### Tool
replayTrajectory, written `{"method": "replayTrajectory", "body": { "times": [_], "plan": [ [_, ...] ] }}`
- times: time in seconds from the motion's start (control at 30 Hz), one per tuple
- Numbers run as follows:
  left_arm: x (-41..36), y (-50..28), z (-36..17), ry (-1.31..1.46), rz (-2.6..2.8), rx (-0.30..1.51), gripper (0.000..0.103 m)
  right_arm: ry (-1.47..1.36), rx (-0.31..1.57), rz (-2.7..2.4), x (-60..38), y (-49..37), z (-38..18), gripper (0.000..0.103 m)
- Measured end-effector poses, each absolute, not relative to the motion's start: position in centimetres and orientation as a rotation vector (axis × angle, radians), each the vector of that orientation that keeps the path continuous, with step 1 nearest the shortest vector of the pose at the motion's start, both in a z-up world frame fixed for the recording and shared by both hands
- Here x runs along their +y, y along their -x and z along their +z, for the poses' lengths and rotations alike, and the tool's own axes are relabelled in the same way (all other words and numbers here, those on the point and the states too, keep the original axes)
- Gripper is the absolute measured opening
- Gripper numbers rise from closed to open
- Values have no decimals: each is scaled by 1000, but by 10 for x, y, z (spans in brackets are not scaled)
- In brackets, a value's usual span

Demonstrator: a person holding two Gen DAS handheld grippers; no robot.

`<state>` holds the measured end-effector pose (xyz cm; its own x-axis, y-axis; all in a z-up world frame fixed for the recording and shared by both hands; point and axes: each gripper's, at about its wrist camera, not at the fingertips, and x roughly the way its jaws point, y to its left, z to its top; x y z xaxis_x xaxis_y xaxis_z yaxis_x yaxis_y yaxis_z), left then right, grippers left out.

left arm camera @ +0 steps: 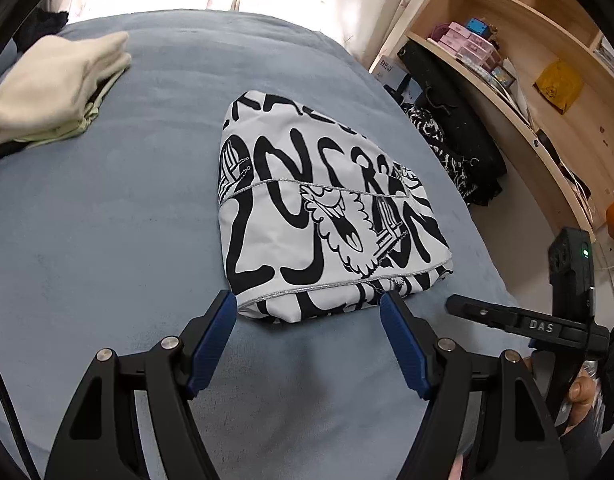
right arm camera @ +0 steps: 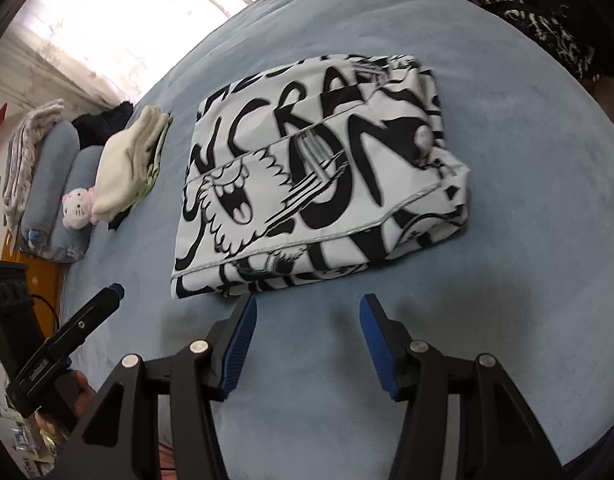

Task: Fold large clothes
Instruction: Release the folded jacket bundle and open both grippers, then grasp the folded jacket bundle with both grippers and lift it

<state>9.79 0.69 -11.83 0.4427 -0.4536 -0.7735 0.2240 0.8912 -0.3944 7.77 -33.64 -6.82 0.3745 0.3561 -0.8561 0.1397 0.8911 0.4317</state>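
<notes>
A: Garment (left arm camera: 327,208) first: the black-and-white printed piece lies folded into a compact, thick rectangle near the middle of the blue-grey bedcover (left arm camera: 127,220). Your left gripper (left arm camera: 309,308) stands with jaws apart at its near edge, nothing between the pads. Your right gripper (right arm camera: 307,312) is also spread, just short of the same edge, and empty.

B: So is the fold done?

A: I judge it nearly so. The layers stack fairly squarely, but the right-hand end looks bulged and loose, with inner folds peeking out below the silver-stitched hem.

B: How should I finish?

A: If you tidy it, come in low and level, pinch only the top layers at that puffy end, and draw them flush with the layers beneath. Don't drag; the smooth cloth would likely slide on the soft, napped cover and skew the whole stack. Press flat, then lift away straight.

B: What else is about?

A: A cream folded stack (left arm camera: 55,88) lies well apart toward the far left corner, soft and rounded at its edges; keep the new bundle clear of it. A dark patterned heap (left arm camera: 447,148) hangs just off the bed's right side, near the wooden shelves (left arm camera: 527,28).
</notes>
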Motion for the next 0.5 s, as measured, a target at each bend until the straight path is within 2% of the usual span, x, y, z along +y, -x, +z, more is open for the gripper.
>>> {"method": "replayTrajectory", "body": {
  "times": [0.13,0.17,0.27,0.5],
  "plan": [
    [5,-111,-127,238,-404,1053,73,-546,1164,119,-362,-78,-71,56],
    [5,-116,-129,240,-400,1060,73,-566,1160,109,-369,-79,-72,62],
    [5,-131,-135,248,-390,1072,73,-613,1149,68,-391,-85,-76,70],
    [0,-178,-158,232,-402,1126,73,-635,1097,57,-426,-116,-86,70]
  ]
}}
